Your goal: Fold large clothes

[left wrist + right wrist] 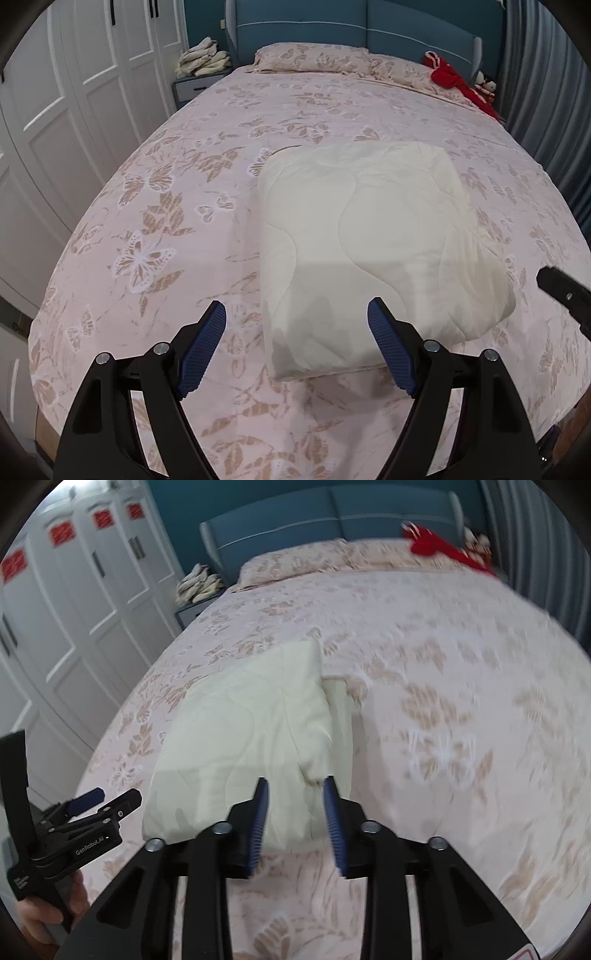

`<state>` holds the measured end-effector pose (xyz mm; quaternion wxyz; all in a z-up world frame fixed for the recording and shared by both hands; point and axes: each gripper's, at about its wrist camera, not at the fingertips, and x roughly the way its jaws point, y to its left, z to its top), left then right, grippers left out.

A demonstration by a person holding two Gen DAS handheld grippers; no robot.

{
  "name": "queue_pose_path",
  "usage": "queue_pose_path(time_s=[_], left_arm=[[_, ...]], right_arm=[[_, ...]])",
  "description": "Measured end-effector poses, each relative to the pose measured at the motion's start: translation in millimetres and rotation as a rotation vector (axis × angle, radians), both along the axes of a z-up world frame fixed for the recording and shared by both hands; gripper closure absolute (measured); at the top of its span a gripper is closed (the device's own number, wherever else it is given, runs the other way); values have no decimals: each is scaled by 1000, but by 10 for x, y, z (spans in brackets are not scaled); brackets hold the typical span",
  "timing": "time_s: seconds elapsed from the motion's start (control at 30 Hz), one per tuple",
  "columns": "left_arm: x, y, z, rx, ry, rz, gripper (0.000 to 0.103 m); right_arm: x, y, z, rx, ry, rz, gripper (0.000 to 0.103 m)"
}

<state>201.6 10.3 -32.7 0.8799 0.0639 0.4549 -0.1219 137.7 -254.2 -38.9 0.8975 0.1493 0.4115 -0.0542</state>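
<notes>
A cream quilted garment [376, 251] lies folded into a thick rectangle on the bed; it also shows in the right wrist view [243, 746]. My left gripper [297, 314] is open and empty, just above the fold's near left corner. My right gripper [295, 786] is open and empty, with its jaws partly apart over the fold's near right corner, and the view is blurred. The left gripper [107, 799] also shows at the lower left of the right wrist view, held by a hand. A tip of the right gripper [561, 291] shows at the right edge of the left wrist view.
The bed [184, 221] has a pink butterfly-print cover. Pillows [314, 55] and a red cloth [454, 81] lie at the blue headboard. A nightstand with folded cloth [203, 62] stands at the back left. White wardrobe doors [55, 92] line the left side.
</notes>
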Motion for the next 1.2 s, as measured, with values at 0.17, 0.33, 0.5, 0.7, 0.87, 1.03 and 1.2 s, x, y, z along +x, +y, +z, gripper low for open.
queue_pose_path(time_s=[0.17,0.33,0.5,0.7,0.87,1.03,1.2], left_arm=[[78,-26,15,17,14,22,26],[212,-49,-57,47,34,48,26],[333,-78,-213,71,66,76,26],[410,-119,-419,83,103,87,26],[450,-162,-526,96,110,95,19],[477,-157,-653,90,123,110,13],[480,-164,-757,91,120,126,8]], right_arm=[[221,50,-19,-32,33,14,81],[376,13,-316,-12,111,-9,81],[436,-36,-606,-20,172,-32,81],[468,-115,-867,15,212,-37,81],[496,-94,-1011,20,231,-32,80],[496,-94,-1145,38,239,-38,80],[510,-62,-1199,13,236,-30,79]])
